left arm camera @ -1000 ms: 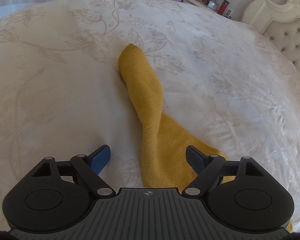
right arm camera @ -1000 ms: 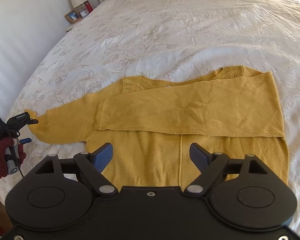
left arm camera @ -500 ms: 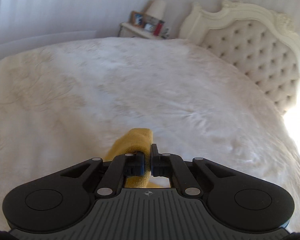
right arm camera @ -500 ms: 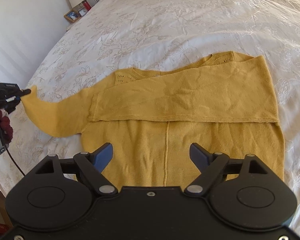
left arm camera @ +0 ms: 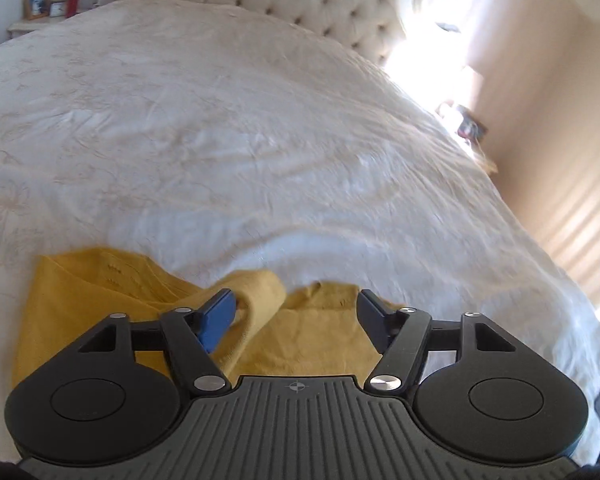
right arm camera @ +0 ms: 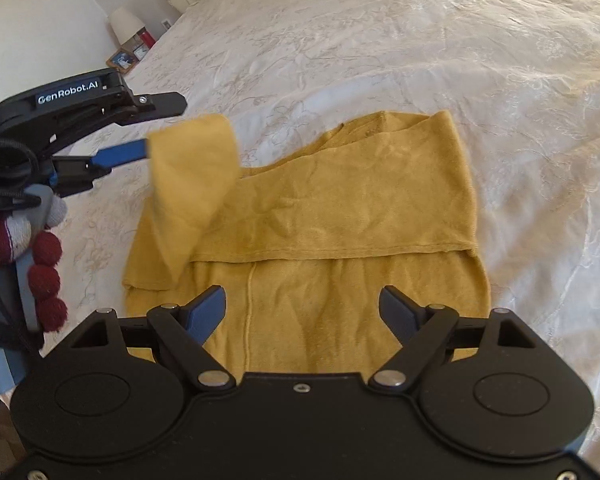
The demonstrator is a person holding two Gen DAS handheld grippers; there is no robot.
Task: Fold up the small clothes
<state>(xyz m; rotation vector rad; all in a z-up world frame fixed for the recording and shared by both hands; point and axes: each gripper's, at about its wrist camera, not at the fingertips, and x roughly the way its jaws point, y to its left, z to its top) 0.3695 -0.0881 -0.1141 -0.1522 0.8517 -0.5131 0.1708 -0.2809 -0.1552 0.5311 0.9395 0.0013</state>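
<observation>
the left claw (right arm camera: 156, 128) was opening, letting the sleeve (right arm camera: 192, 184) drop across the yellow sweater (right arm camera: 340, 208) on the bed (right arm camera: 380, 40); the right claw (right arm camera: 302, 308) hovered wide, empty.

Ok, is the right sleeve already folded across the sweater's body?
Yes: in the right wrist view the right sleeve lies flat across the yellow sweater, its cuff near the sweater's left edge.
</observation>
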